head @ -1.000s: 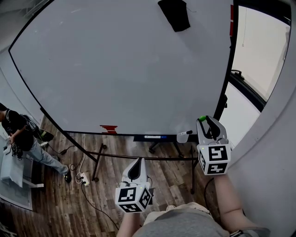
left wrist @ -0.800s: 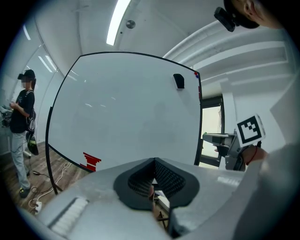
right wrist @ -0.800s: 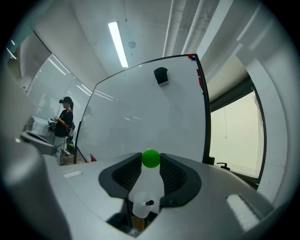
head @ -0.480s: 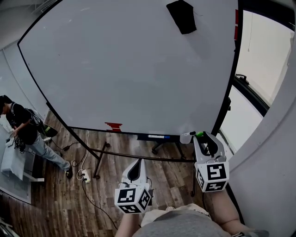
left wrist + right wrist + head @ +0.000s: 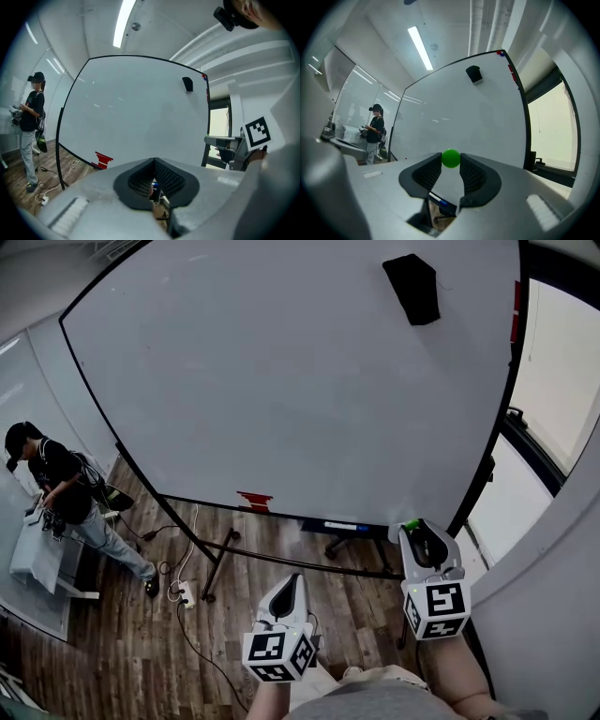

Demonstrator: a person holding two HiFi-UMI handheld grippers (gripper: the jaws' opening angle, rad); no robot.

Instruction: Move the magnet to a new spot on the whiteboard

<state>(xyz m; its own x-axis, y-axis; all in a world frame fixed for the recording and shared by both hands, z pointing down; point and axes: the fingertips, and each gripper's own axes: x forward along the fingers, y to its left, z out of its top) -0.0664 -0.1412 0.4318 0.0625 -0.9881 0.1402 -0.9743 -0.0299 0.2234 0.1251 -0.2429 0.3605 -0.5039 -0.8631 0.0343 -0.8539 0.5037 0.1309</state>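
The large whiteboard (image 5: 281, 381) on a wheeled stand fills the upper head view. My right gripper (image 5: 417, 532) is low at the right, just below the board's bottom right corner and off its surface. It is shut on a small round green magnet (image 5: 411, 524). In the right gripper view the magnet (image 5: 451, 158) sits pinched between the two jaw tips, with the board (image 5: 478, 117) beyond. My left gripper (image 5: 293, 579) hangs lower and nearer the middle, shut with nothing in it; its tips meet in the left gripper view (image 5: 153, 160).
A black eraser (image 5: 412, 287) clings to the board's top right. Red marks (image 5: 254, 502) lie at its bottom edge, and a marker rests on the tray (image 5: 339, 525). A person (image 5: 56, 493) stands at the left. Cables and a power strip (image 5: 185, 594) lie on the wood floor. A window (image 5: 553, 390) is at the right.
The right gripper with the magnet has dropped lower in the view, away from the board's lower edge. The view has swung left, so the board now sits further right. The left gripper barely moved.
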